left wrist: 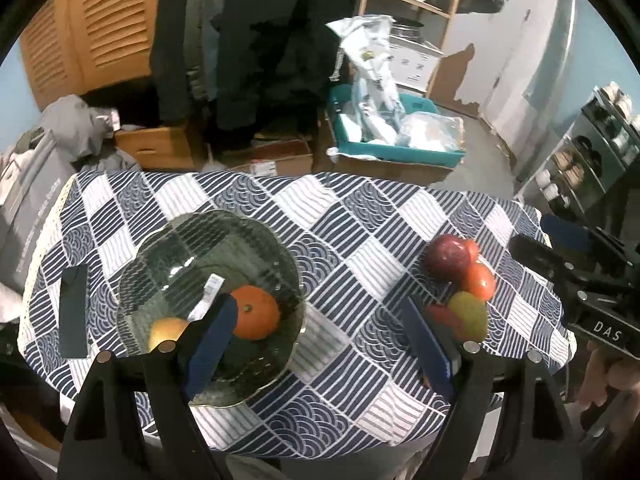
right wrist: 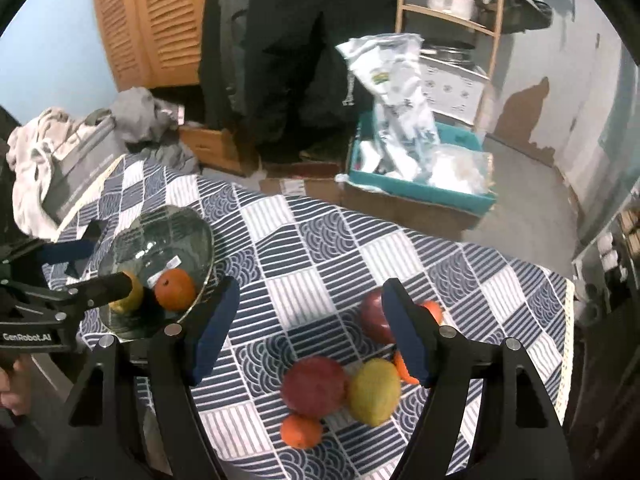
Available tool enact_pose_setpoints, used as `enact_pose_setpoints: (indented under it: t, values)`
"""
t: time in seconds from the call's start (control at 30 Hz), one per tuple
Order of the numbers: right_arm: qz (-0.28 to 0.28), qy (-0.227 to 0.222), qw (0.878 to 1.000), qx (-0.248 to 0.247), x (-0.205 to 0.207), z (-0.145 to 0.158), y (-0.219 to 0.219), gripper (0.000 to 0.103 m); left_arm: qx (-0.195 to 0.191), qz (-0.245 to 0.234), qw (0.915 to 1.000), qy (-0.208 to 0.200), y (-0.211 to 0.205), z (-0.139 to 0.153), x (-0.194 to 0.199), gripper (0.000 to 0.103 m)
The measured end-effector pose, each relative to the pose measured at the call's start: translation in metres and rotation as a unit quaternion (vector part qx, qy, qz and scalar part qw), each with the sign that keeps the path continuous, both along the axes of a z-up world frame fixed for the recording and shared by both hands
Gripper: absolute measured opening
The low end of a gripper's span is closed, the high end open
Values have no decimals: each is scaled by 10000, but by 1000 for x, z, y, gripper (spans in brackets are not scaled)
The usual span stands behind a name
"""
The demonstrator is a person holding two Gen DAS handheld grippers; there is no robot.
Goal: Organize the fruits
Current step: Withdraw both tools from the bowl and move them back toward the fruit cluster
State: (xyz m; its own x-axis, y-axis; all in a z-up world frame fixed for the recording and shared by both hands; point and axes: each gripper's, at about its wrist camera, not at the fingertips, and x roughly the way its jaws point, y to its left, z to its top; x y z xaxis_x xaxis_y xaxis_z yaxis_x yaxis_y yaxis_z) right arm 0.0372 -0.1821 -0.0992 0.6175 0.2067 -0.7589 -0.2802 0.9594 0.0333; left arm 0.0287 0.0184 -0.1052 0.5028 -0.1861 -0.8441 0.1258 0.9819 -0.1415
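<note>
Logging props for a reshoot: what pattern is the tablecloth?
The tablecloth is a navy-and-white patchwork of striped and wave-scale squares, clearest in the left wrist view.

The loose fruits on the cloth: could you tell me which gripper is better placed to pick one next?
Right: the right gripper hangs open over the fruits; the left gripper is by the bowl.
</note>
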Motion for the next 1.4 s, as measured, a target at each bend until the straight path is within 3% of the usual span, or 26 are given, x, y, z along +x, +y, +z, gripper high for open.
enact_pose_setpoints:
  t: [0.67, 0.97, 1.4]
  values:
    - [-866, 83, 9961, 165, -33, -15, -95, 75, 194, -989, 9949, 5, -95, -5, -13, 86]
    - [-1094, 320, 9934, 130, -37, -37, -117, 75, 334, -1278, 9908, 279, -124, -38, -15, 86]
    - [-1229, 1059, 9867, 123, -30, -99, -130, 75, 643, -1685, 9798, 864, -159, -104, -9, 86]
